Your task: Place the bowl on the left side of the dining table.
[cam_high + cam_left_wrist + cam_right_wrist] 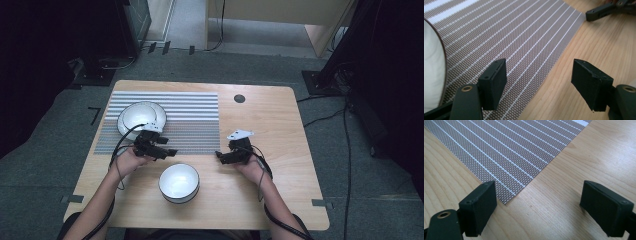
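Two grippers face the near edge of one woven placemat (165, 120), the item evidently in hand; it lies flat on the left-centre of the wooden table (270, 115), its right near corner between the two tools, which looks like a stance for taking that edge from both sides. Mat: flexible mesh weave, grey-brown dotted ground with thin white stripes, broad white bands toward the far end, rectangular, clean-cut corner (506, 201). Left gripper (167, 152): jaws wide apart, nothing between them, poised over the mat's edge. Right gripper (220, 156): jaws likewise wide apart and empty, low over bare wood just beside the corner. Further items: white bowl (141, 116), dark-rimmed, resting on the mat's far left; second white bowl (179, 182), glossy and round, standing on bare wood near the person. Table: pale, grained, rounded corners.
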The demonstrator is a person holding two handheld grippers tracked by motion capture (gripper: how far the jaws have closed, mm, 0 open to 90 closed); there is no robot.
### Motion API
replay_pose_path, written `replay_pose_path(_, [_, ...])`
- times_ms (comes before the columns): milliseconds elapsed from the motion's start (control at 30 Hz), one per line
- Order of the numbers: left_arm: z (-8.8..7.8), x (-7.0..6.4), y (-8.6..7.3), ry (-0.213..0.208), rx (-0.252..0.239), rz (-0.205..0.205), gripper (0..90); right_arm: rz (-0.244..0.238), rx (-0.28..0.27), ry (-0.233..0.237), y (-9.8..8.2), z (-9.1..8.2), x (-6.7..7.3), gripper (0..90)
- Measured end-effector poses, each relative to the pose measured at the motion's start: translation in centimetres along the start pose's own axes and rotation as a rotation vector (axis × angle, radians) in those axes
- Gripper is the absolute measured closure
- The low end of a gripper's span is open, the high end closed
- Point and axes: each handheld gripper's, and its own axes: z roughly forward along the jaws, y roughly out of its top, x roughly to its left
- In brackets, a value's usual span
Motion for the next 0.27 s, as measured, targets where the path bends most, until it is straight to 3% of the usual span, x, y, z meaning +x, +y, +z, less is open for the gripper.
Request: replay_pose_path(267, [0.46, 0.39, -0.54, 0.009, 0.023, -0.012, 28.2, 0.000, 0.000, 0.000, 0.00, 0.00, 0.00, 13.2])
